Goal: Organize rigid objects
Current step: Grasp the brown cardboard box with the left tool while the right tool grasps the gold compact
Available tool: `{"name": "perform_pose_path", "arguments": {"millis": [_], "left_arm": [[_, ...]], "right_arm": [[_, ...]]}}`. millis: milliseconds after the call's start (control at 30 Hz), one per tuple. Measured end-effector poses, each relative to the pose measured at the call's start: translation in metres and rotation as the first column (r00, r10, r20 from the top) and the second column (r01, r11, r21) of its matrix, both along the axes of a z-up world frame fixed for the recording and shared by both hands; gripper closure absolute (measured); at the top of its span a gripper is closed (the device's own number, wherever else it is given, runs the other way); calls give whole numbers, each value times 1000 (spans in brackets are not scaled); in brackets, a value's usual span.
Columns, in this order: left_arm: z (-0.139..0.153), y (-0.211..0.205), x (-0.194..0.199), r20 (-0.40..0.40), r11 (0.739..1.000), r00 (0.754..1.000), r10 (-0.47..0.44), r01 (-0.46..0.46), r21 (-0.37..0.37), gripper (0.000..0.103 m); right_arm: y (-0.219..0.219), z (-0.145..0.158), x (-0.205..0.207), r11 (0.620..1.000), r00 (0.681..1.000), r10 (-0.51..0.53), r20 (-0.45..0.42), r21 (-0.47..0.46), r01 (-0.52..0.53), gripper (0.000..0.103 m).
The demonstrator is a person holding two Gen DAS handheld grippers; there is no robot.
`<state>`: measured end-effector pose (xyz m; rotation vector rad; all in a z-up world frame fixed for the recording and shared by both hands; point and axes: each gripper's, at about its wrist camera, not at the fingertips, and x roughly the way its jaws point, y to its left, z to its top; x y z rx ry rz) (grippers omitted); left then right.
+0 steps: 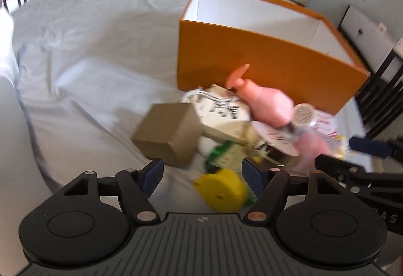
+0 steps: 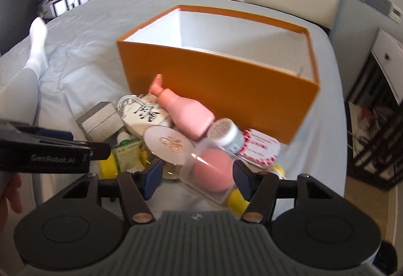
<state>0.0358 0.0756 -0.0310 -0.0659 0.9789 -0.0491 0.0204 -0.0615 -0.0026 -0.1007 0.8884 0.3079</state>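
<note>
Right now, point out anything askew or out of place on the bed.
The pink pump bottle lies tipped on its side atop a jumbled pile against the orange box, whose visible inside looks bare. No visible spill or damage.

Matt orange cardboard box (image 2: 216, 79); glossy pink plastic bottle (image 2: 187, 112); wrinkled cloth sheet (image 1: 95, 44).

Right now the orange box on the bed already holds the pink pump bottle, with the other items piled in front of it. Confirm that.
Not quite. The right wrist view shows the orange box empty; the pink pump bottle lies outside, against its front wall, among the piled items on the bed.
</note>
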Motion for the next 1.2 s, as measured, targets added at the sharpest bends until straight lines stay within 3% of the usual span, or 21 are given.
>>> {"name": "perform_pose_path", "arguments": {"millis": [167,267,367,567,800,900,967,1033,1100,1133,1200], "left_arm": [[-3,-2,6,17,985,997,-81,78,153,21],[-10,0,13,-15,982,992,-125,126,141,23],[-14,3,18,-23,972,988,-154,156,177,19],[-20,-7,23,-20,924,962,-271,266,275,14],[-28,-20,33,-63,831,921,-385,376,410,11],[-43,-25,39,-154,756,899,-409,429,494,12],[-54,-28,37,-175,734,894,-414,441,517,15],[-56,-30,32,-153,730,899,-411,425,535,17],[-53,-28,33,-133,756,908,-398,406,513,20],[-50,-26,33,-118,769,914,-388,391,505,20],[-45,-24,32,-93,781,921,-377,370,503,21]], "right_arm": [[26,-5,11,995,996,86,4,-52,-86,48],[40,-10,16,988,991,136,-9,-78,-136,48],[52,-18,22,976,983,181,-28,-116,-183,51],[65,-35,26,945,965,256,-55,-194,-262,49],[73,-42,29,924,950,309,-51,-221,-313,43],[73,-43,36,933,956,289,-58,-205,-295,35],[73,-45,41,942,959,275,-71,-177,-284,35],[71,-45,44,949,960,268,-87,-150,-278,36],[68,-44,45,953,960,262,-97,-129,-274,38],[68,-44,44,954,961,260,-98,-127,-271,45],[65,-41,42,952,961,262,-90,-137,-273,47]]}}
